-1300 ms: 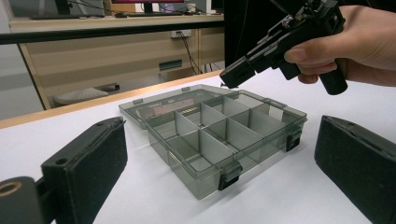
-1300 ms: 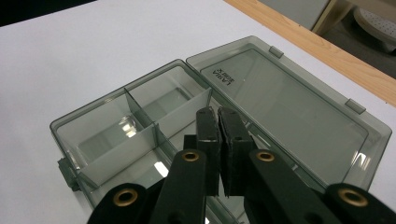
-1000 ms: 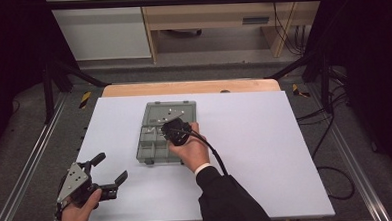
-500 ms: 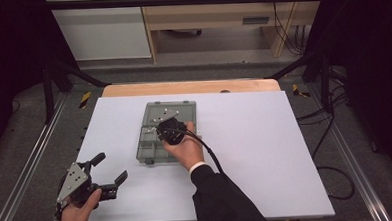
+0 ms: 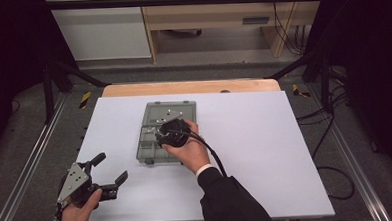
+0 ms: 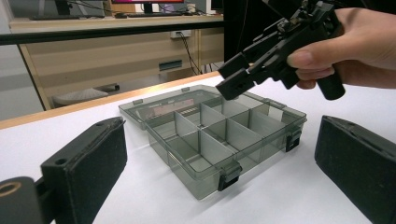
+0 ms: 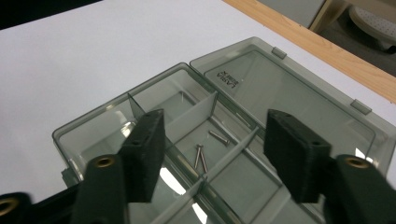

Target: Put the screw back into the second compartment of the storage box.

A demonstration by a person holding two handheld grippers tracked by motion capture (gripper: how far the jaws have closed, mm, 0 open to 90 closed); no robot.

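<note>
Screws (image 7: 201,157), small and silver, lie loose in one middle compartment of the smoky translucent plastic organiser box (image 5: 150,141), which sits near the centre of the white table (image 5: 265,137) with its hinged lid (image 7: 289,88) folded flat behind it. From the right gripper view I count what look like three of them, two close together and one a little apart nearer the lid, all resting on the compartment floor. My right gripper (image 5: 169,133) hangs just above that compartment, pointing down into the box; its jaws have just been opening and now stand well apart with nothing between the pads, so I judge a screw has been let go into the box and this drop is done. My left gripper (image 5: 109,175) rests low near the front left corner of the table, well apart from the box, jaws spread wide and holding nothing. The other compartments I can see look bare, though the glare on the dividers hides some of their floors. I see no further screws lying on the table, so I cannot tell whether more remain to be sorted; if the filling is finished, what is left would be closing the lid and snapping the two dark latches (image 6: 229,175) on the front wall.
</note>
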